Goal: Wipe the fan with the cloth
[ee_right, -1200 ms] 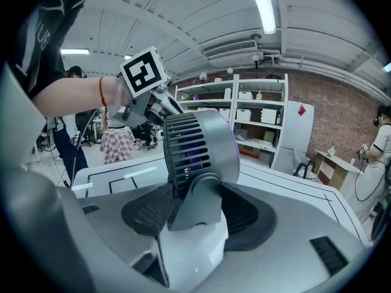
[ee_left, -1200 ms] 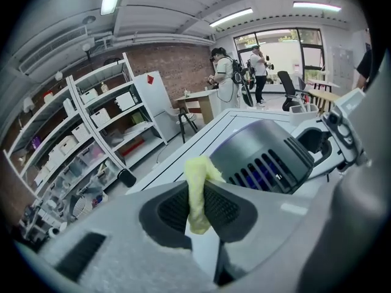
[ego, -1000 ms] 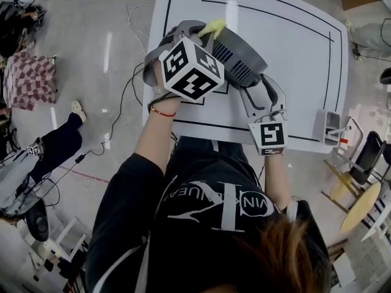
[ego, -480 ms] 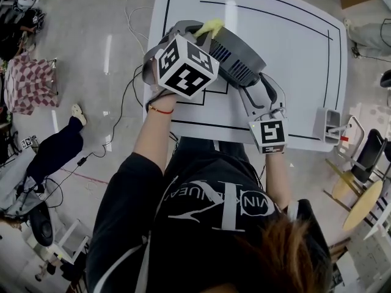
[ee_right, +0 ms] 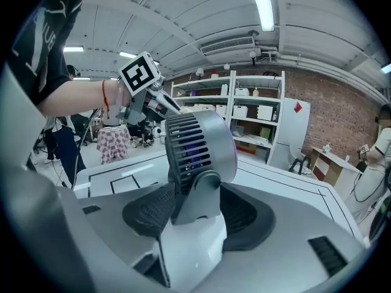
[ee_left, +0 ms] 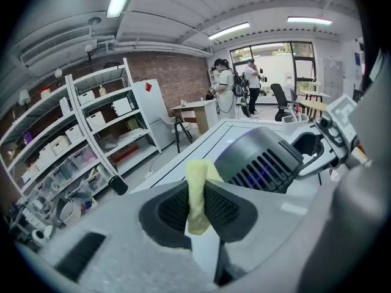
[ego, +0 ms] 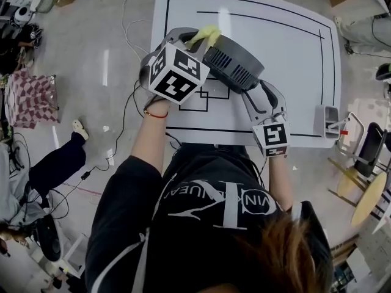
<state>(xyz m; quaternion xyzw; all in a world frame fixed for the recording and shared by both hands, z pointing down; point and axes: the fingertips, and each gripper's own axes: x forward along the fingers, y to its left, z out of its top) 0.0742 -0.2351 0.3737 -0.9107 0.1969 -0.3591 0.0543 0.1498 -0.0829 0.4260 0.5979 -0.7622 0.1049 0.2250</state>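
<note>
The fan (ego: 235,63) is clamped in the right hand-held gripper (ee_right: 194,209), whose jaws have just been closing, and the cloth (ego: 206,35), clenched in the left hand-held gripper (ee_left: 197,215), is held beside its housing, so wiping is judged underway but unfinished.

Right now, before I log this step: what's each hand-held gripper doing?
Left hand-held gripper: closed on the yellow cloth.
Right hand-held gripper: closed on the fan's stand; jaws just tightened slightly.

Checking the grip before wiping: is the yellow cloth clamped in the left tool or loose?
Clamped. The pads of the left tool are shut on the yellow cloth, whose top sticks out next to the fan.
</note>
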